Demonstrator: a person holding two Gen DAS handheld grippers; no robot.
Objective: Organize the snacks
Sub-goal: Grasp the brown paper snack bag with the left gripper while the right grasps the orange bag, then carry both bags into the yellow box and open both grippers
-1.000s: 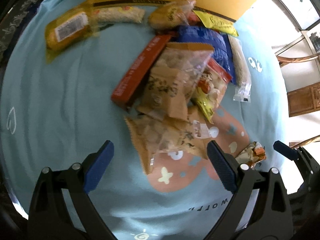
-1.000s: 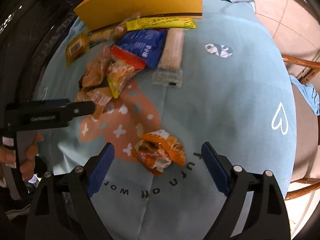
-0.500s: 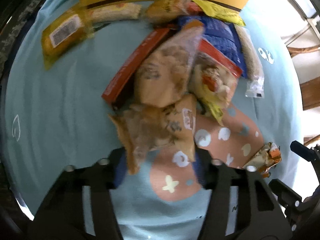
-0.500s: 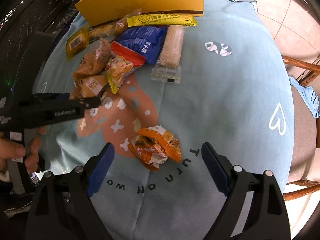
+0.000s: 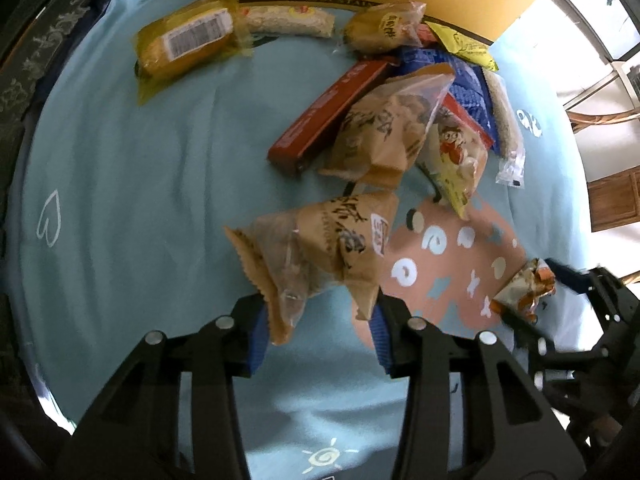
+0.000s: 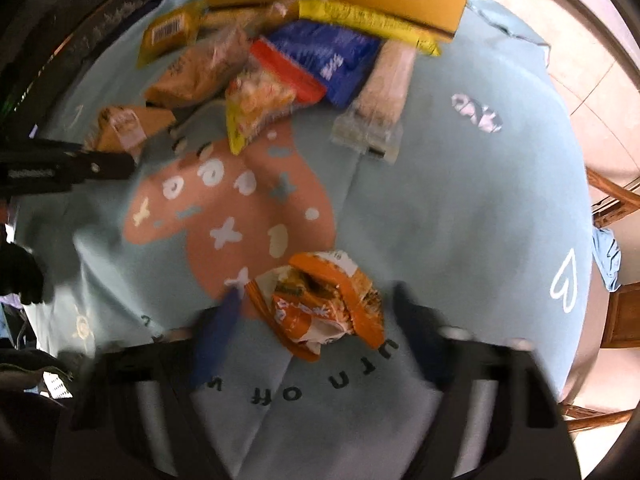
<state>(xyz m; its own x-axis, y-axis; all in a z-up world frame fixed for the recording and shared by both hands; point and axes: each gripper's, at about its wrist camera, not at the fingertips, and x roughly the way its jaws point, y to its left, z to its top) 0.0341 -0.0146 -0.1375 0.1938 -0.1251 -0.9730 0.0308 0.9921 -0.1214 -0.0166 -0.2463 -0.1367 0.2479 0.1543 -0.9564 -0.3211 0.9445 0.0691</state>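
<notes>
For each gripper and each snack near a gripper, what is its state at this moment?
left gripper: shut on the brown snack bag.
brown snack bag: held at its lower edge, apart from the pile.
right gripper: blurred, jaws apart on both sides of the orange snack packet.
orange snack packet: crumpled, lying on the tablecloth, not gripped.
red box: lying flat, partly under another bag.
</notes>
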